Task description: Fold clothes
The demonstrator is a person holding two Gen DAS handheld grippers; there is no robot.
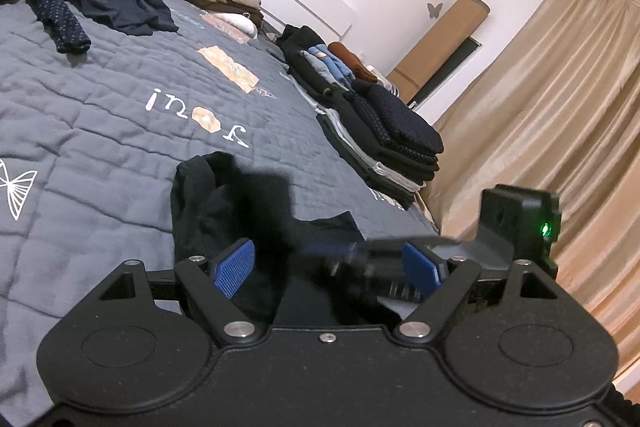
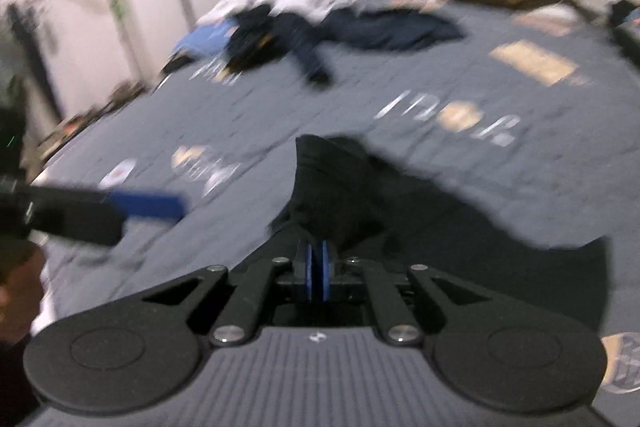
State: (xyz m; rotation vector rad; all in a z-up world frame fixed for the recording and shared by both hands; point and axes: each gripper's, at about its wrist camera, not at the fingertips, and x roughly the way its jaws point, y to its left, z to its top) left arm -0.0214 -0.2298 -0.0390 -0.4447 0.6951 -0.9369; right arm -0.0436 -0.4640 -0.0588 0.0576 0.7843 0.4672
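Black cloth, a dark garment, is lying rumpled on the grey quilt, just below its stitched lettering. Right gripper is pinching a raised fold of it, pads nearly together. Left gripper is hovering beside, fingers spread wide, gripping nothing.

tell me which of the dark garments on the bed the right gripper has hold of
The plain black garment nearest the grippers, its edge pinched in the right gripper. The dotted navy piece and the dark one beside it lie untouched far up the bed.
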